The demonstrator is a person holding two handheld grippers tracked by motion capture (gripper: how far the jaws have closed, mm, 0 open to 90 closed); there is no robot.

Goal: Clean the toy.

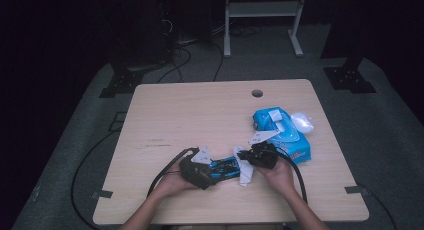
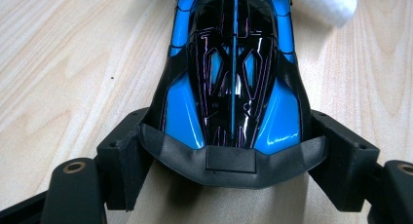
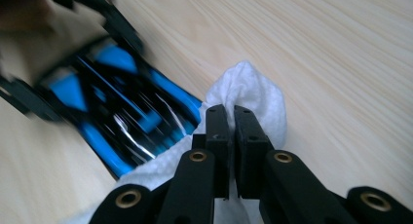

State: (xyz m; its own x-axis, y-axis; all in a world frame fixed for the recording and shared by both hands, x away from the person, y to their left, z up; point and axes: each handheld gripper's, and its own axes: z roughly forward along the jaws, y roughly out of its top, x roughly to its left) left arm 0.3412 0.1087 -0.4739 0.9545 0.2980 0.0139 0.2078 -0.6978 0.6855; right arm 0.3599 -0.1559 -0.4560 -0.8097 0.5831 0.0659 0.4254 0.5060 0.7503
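Near the table's (image 1: 165,115) front edge: left gripper (image 2: 234,156) clamped on blue toy car (image 2: 234,63). Right gripper (image 3: 233,121) pinched shut on white wipe (image 3: 253,95), touching car's end.

Both forearms enter the high view from six o'clock, hands low and close together. The left claw (image 1: 212,174) points toward three o'clock, its jaws spread and pressed on the sides of a toy car (image 2: 234,73). The right claw (image 1: 246,160) points toward nine o'clock, jaws pinched together on a white wipe (image 3: 253,95).
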